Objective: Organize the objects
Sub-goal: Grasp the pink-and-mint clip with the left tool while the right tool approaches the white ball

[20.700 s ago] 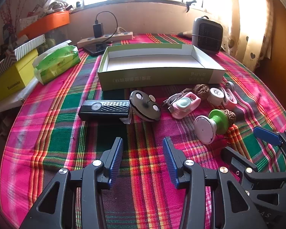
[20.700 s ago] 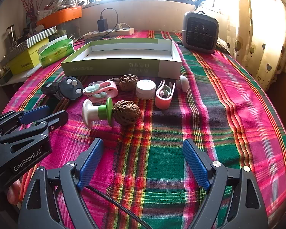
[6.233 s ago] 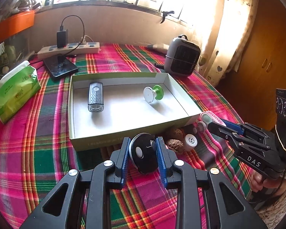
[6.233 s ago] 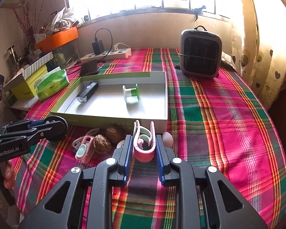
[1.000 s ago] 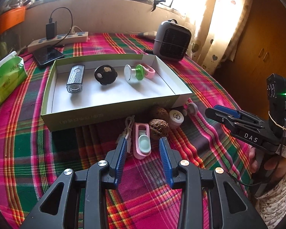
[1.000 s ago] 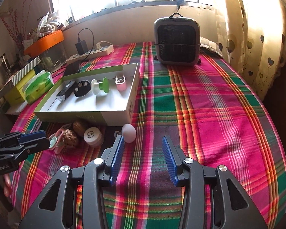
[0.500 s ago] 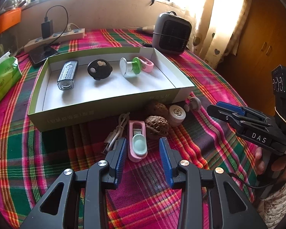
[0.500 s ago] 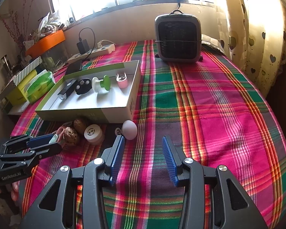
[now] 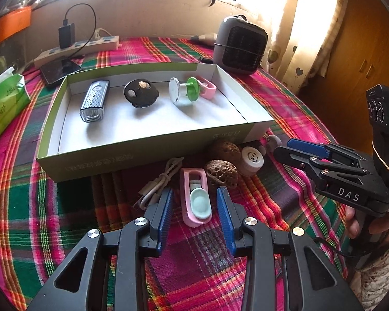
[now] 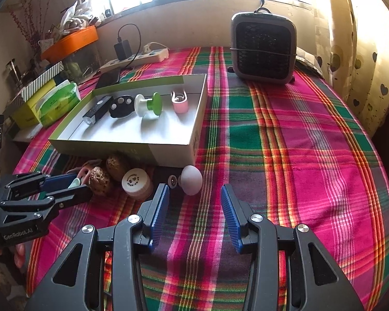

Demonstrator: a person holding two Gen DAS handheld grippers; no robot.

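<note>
left gripper (image 9: 194,204) gaping, empty, straddling the pink clip (image 9: 195,200) | clip lower centre, long axis along the fingers | right gripper (image 10: 194,204) part open, empty, egg (image 10: 192,180) just ahead

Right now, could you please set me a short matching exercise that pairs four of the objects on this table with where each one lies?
Things:
1. black round gadget
2. pink clip with the mint pad
3. white egg-shaped piece
4. grey heater

Places:
A. on the cloth between the open fingers of the left hand-held gripper
B. inside the shallow box
C. at the far side of the table, beyond the box
D. on the cloth just ahead of the right hand-held gripper

Pairs: 1-B, 2-A, 3-D, 4-C
</note>
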